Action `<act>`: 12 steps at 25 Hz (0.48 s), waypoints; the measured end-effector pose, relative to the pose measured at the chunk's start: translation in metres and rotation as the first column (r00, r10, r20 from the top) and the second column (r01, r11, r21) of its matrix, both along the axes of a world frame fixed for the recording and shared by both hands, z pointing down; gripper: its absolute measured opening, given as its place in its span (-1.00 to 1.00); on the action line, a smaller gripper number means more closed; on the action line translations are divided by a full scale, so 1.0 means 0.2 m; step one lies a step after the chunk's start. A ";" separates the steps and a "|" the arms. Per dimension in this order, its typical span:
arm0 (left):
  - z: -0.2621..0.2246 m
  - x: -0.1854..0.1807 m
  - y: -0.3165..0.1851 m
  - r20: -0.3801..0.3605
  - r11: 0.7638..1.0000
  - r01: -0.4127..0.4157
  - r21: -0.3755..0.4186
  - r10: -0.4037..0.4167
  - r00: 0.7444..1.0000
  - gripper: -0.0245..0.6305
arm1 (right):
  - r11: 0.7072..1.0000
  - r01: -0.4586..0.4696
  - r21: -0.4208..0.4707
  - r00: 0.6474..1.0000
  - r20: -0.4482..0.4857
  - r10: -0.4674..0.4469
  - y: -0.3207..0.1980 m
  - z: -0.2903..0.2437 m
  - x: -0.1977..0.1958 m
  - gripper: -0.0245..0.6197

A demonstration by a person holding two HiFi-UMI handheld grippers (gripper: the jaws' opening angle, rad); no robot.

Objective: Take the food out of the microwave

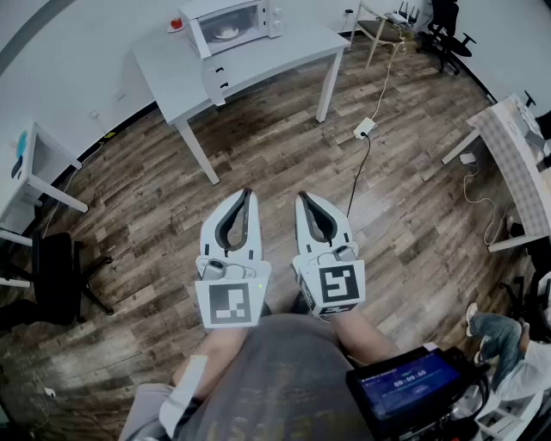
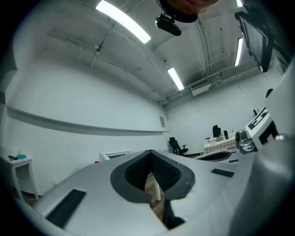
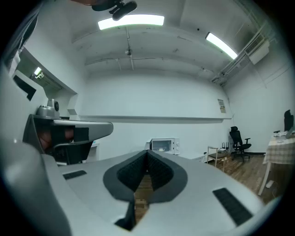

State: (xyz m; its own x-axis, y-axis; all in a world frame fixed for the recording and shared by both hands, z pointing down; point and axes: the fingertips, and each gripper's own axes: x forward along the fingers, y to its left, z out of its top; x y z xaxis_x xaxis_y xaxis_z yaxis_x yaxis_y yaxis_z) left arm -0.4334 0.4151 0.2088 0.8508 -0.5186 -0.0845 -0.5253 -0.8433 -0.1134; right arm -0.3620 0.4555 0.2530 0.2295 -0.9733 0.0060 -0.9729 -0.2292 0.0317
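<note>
A white microwave stands on a white table at the far side of the room, its door shut, with a pale dish of food dimly visible behind the glass. The right gripper view shows the same microwave small and distant beyond the jaws. My left gripper and right gripper are held side by side close to the body, level, far from the table. Both have their tips together with nothing between them.
The wood floor stretches between me and the table. A white power strip with a cable lies on the floor right of the table. A small stool and office chairs stand at back right; a checked table is right.
</note>
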 end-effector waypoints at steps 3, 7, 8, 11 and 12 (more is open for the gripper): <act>0.00 0.01 -0.01 -0.001 1.000 -0.001 0.001 0.001 1.000 -0.90 | 1.000 0.001 0.000 1.000 0.004 -0.001 -0.01 0.01 0.01 -0.90; 0.02 0.03 -0.01 0.002 1.000 0.003 -0.013 -0.003 1.000 -0.90 | 1.000 0.003 -0.011 1.000 0.002 -0.003 0.00 0.00 0.03 -0.90; 0.02 0.04 -0.01 0.004 1.000 0.006 -0.016 -0.006 1.000 -0.90 | 1.000 0.008 -0.011 1.000 0.001 -0.008 0.00 0.00 0.03 -0.90; 0.01 0.07 -0.01 0.005 1.000 0.012 -0.004 -0.012 1.000 -0.90 | 1.000 0.009 -0.011 1.000 0.004 -0.009 0.00 -0.01 0.07 -0.90; 0.00 0.09 -0.01 0.003 1.000 0.014 0.002 -0.014 1.000 -0.90 | 1.000 0.004 -0.013 1.000 0.006 -0.004 0.00 -0.02 0.09 -0.90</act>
State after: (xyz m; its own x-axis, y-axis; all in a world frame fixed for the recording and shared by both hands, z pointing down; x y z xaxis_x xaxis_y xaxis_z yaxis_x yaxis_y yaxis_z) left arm -0.4158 0.4126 0.2094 0.8440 -0.5300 -0.0827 -0.5363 -0.8359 -0.1167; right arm -0.3446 0.4562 0.2499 0.2256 -0.9740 0.0201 -0.9740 -0.2250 0.0284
